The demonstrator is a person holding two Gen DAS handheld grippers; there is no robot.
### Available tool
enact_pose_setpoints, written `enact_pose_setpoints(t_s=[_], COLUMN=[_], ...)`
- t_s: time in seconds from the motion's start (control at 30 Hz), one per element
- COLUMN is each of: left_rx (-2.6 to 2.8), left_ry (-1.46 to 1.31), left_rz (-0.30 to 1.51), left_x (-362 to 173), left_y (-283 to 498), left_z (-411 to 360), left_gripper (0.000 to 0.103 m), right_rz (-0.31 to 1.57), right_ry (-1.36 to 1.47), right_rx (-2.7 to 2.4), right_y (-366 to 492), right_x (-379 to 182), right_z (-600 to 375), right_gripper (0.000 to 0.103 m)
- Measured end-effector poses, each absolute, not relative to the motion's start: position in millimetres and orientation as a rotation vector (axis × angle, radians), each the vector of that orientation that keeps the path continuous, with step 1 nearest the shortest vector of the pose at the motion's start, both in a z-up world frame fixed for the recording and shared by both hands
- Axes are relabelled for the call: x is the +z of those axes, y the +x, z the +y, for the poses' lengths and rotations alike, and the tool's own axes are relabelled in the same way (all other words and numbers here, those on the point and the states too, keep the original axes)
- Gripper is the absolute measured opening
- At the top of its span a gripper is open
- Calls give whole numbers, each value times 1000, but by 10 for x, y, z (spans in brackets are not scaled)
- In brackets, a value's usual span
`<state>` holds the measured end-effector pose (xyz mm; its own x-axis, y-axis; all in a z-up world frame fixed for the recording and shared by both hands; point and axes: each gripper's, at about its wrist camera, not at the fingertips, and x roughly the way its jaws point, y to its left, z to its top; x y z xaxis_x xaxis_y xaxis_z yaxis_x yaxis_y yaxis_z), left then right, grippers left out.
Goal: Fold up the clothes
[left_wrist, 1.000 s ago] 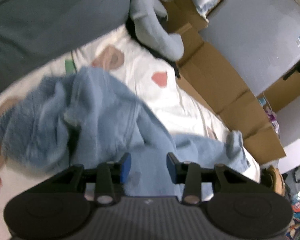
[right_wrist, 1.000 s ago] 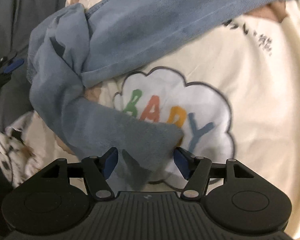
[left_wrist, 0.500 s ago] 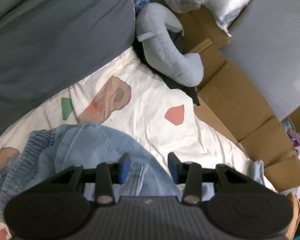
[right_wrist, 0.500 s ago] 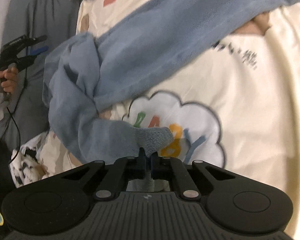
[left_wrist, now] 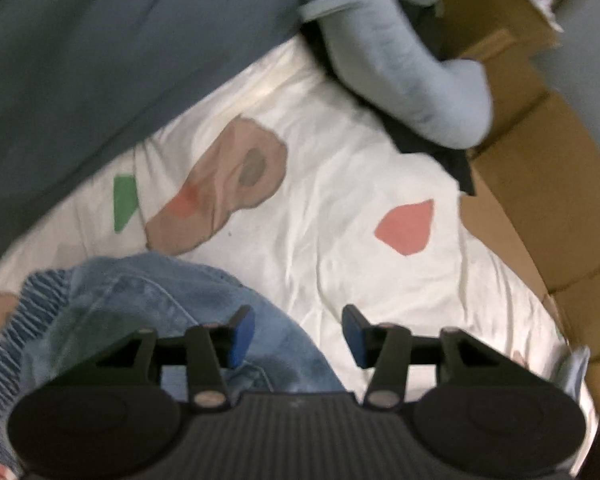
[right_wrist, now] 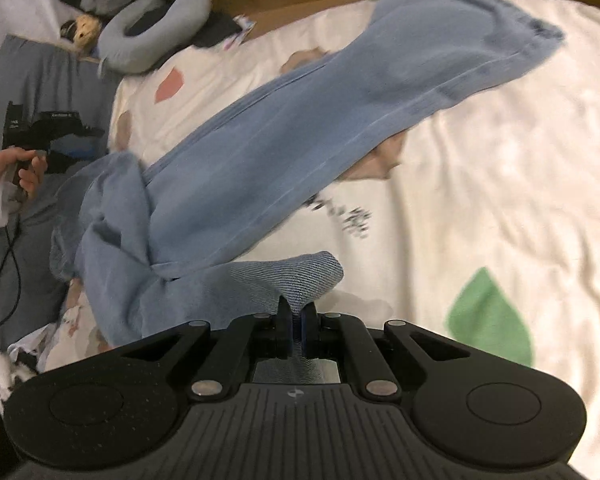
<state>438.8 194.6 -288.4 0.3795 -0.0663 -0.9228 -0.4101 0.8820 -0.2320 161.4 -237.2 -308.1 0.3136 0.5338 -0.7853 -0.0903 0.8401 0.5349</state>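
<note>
So the right hand-held gripper (right_wrist: 295, 330) at the bottom of its view is clamped tight on a pinch of the blue jeans (right_wrist: 284, 152), one leg end by the look of it. From there the jeans bunch up at lower left, and the other leg runs long and diagonal toward the upper right of the frame, across the printed bedsheet (right_wrist: 500, 168). In the other view, the left hand-held gripper (left_wrist: 296, 334) has nothing between its jaws and they're opening; the elastic waistband sits just under and to the lower left of it. I'd guess the left one is nearest the waist and grabs there next. Further back there's a grey neck pillow (right_wrist: 152, 36) and cardboard (left_wrist: 540, 184).
</note>
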Motion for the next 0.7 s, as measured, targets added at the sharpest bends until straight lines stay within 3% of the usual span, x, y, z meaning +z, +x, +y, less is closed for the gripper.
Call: enact_pose_setpoints(t_s=[0.4,0.57,0.7], left_rx=[380,409,452], left_ry=[-484,-494,-490], left_rz=[1366,1372,1335], left_x=[-3507,-3666,-3726], left_y=[4625,4646,4623], left_z=[1964,1933,1911], left_gripper=[53,65,59], right_rz=[1100,1102,1104], right_ry=[354,342,335], right_rx=[346,344,342], right_y=[1611,1627,1632], right_x=[-2978,-2994,-3012], right_z=[-2587,-2595,-2595], right_gripper=[1,1,1])
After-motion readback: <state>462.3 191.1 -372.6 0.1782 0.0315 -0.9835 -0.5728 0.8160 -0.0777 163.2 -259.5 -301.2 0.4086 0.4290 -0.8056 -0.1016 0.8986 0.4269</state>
